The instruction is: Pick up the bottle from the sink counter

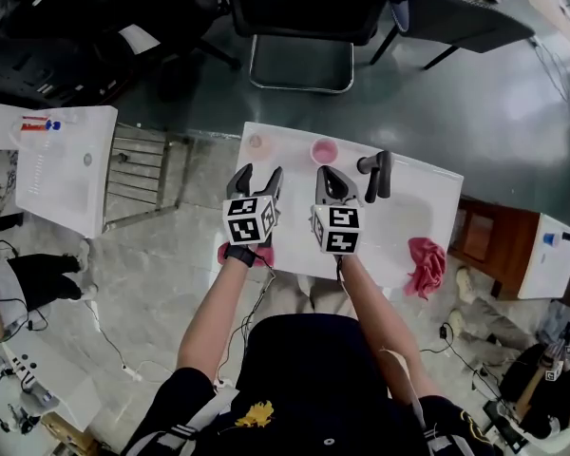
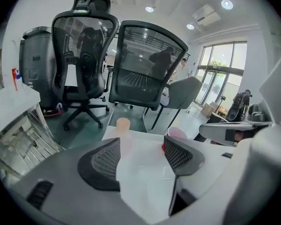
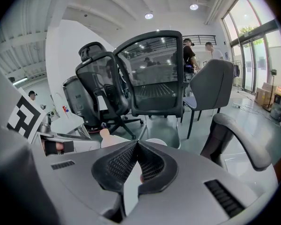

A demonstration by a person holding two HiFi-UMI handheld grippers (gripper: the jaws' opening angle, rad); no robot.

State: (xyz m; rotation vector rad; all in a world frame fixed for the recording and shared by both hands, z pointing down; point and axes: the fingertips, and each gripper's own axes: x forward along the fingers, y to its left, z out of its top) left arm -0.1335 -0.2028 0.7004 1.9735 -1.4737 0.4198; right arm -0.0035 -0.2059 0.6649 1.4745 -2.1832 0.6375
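A small translucent bottle (image 1: 256, 143) with a peach cap stands at the far left corner of the white sink counter (image 1: 423, 193). My left gripper (image 1: 258, 172) hovers just short of it, jaws open and empty. In the left gripper view the bottle (image 2: 123, 123) stands upright just beyond the left jaw of my left gripper (image 2: 141, 142), not between the pads. My right gripper (image 1: 336, 175) is beside the left one, shut on nothing. In the right gripper view my right gripper (image 3: 137, 143) has its tips touching, and the bottle (image 3: 104, 134) shows to their left.
A pink cup (image 1: 324, 150) stands right of the bottle, with a black faucet (image 1: 377, 174) further right. A red cloth (image 1: 425, 265) hangs on the counter's near right edge, a pink one (image 1: 236, 255) under my left wrist. Office chairs (image 1: 299, 17) stand beyond; a white cabinet (image 1: 66, 169) stands left.
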